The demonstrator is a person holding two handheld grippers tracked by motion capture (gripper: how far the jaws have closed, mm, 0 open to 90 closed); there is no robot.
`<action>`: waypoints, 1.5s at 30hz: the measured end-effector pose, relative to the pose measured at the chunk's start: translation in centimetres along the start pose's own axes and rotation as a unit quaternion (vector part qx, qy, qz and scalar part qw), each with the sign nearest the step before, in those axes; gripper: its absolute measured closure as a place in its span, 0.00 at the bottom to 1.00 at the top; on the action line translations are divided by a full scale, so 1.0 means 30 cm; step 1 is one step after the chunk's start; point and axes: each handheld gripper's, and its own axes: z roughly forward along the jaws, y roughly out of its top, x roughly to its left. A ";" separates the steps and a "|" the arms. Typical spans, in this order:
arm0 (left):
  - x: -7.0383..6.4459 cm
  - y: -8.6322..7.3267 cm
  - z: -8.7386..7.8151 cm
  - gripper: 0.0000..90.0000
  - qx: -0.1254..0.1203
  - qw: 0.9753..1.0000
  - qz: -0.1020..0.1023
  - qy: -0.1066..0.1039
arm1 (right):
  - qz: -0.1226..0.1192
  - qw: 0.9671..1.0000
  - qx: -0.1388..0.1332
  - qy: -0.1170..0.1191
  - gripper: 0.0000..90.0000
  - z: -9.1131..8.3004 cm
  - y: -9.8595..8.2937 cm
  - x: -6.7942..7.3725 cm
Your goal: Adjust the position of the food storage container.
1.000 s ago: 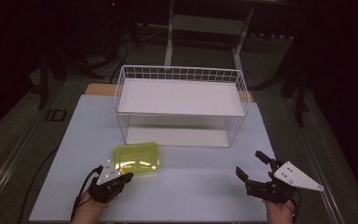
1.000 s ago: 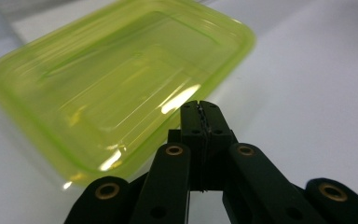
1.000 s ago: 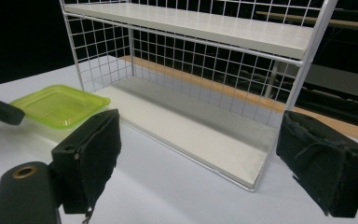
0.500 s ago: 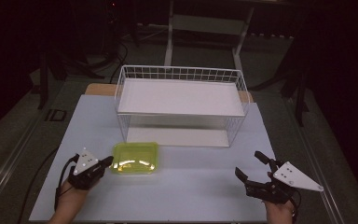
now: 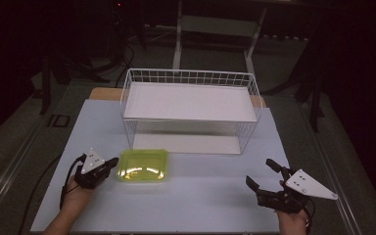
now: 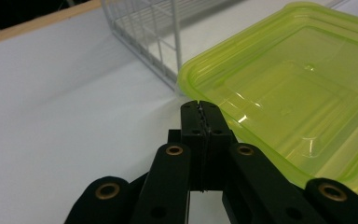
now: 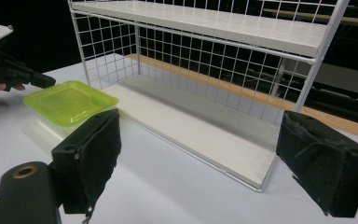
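Down low at frame left, left gripper (image 5: 111, 162) pinched tight, empty, beside green box (image 5: 143, 165). Lower right, right gripper (image 5: 263, 175) spread wide, facing wire rack (image 5: 190, 110).

No text, label, brand, number or sign can be read in any view.
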 end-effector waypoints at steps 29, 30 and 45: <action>-0.198 0.120 0.179 1.00 -0.016 0.996 0.001 -0.084 | -0.002 1.000 0.002 0.004 0.15 0.003 -0.002 0.002; -0.208 0.127 0.191 1.00 -0.018 0.996 -0.001 -0.090 | -0.002 1.000 0.002 0.004 0.15 0.003 -0.003 0.003; -0.310 0.170 0.234 1.00 -0.023 0.992 0.017 -0.123 | -0.004 1.000 0.004 0.004 0.15 0.005 -0.006 -0.002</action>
